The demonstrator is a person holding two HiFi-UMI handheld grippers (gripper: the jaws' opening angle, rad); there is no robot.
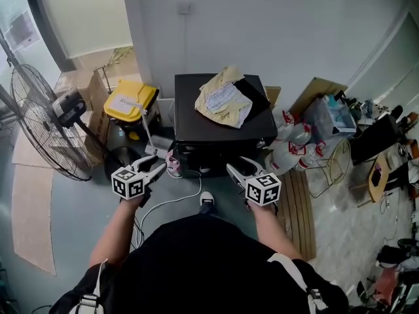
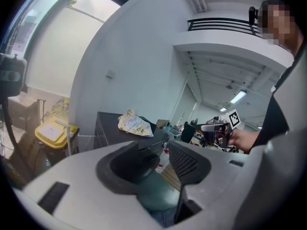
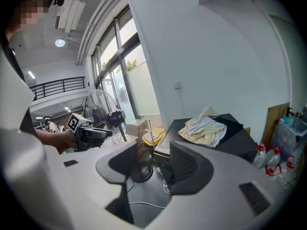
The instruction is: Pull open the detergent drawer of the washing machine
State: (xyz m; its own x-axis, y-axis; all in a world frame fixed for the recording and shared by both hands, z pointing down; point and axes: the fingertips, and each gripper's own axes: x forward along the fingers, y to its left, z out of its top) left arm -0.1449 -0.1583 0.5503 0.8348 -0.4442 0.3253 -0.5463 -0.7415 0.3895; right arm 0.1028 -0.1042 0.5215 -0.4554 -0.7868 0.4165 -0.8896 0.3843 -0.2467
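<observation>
One black washer (image 1: 222, 131) stood against the wall before us; we could not pick out its drawer on the dark front. A fan (image 1: 46, 126) stood on the floor at left, with a bin (image 1: 131, 100) between it and the washer. A cloth (image 1: 224, 97) lay on the washer's top, toward the back edge. The left gripper (image 1: 160, 167) and right gripper (image 1: 232, 169) hung near the front edge, jaws apart, holding nothing.

Cluttered utility corner, workshop-type building — pedestal fan (image 1: 47, 128), yellow-lidded bin (image 1: 131, 101), flattened cardboard (image 1: 33, 224), black washing machine (image 1: 222, 133), loose floor cable (image 1: 186, 198).
</observation>
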